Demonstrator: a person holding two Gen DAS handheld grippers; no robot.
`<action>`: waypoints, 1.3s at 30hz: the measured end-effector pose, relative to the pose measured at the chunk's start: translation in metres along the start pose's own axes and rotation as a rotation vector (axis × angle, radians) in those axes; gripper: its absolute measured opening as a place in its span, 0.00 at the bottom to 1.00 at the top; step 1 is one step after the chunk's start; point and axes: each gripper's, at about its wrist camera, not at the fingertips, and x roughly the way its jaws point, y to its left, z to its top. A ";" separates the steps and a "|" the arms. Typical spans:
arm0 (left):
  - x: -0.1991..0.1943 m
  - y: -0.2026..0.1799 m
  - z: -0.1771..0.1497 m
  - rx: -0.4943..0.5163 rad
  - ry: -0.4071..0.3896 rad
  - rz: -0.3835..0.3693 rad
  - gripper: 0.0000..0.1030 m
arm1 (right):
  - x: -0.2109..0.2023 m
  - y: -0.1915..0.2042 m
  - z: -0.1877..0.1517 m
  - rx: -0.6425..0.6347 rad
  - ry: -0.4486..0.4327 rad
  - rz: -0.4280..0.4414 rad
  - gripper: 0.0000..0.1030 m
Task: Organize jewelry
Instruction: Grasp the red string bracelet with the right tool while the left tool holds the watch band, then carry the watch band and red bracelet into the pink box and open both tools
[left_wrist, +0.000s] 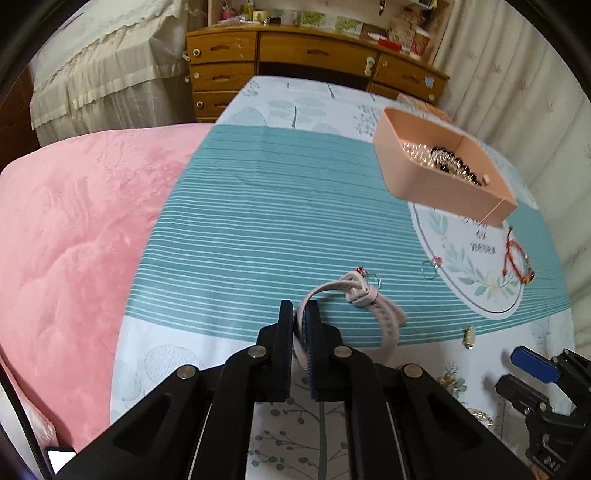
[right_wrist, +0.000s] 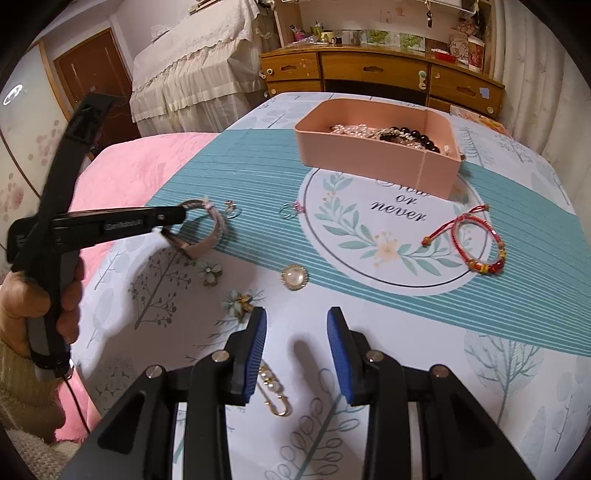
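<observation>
The left gripper (left_wrist: 299, 314) is clamped on the pink watch (left_wrist: 369, 306); its pads pinch the strap near the watch face, and the rest of the strap loops away to the gripper's right, resting on or just above the bedspread (left_wrist: 258, 221). The right gripper (right_wrist: 295, 332) stands apart-jawed with nothing between the pads, hovering over a pearl pin (right_wrist: 273, 387).

The box (left_wrist: 436, 173), already holding beads, lies ahead of the left gripper and to its right, well apart from the watch. The box's long axis runs diagonally away from the left gripper; its near wall faces the tool. Judgement: the carry goes forward and rightward, then over that wall.

Loose pieces remain on the cloth: a red bracelet (right_wrist: 476, 240), a round brooch (right_wrist: 293, 277), two rings (right_wrist: 290, 210). All lie nearer the right gripper.
</observation>
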 end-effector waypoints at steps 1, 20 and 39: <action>-0.003 0.000 -0.001 0.000 -0.007 -0.003 0.04 | -0.001 -0.003 0.001 0.007 -0.004 -0.009 0.33; -0.044 -0.023 -0.003 0.010 -0.097 -0.138 0.04 | 0.017 -0.176 0.063 0.329 0.059 -0.203 0.33; -0.070 -0.038 0.015 0.035 -0.142 -0.166 0.04 | 0.035 -0.157 0.079 0.176 0.175 -0.259 0.06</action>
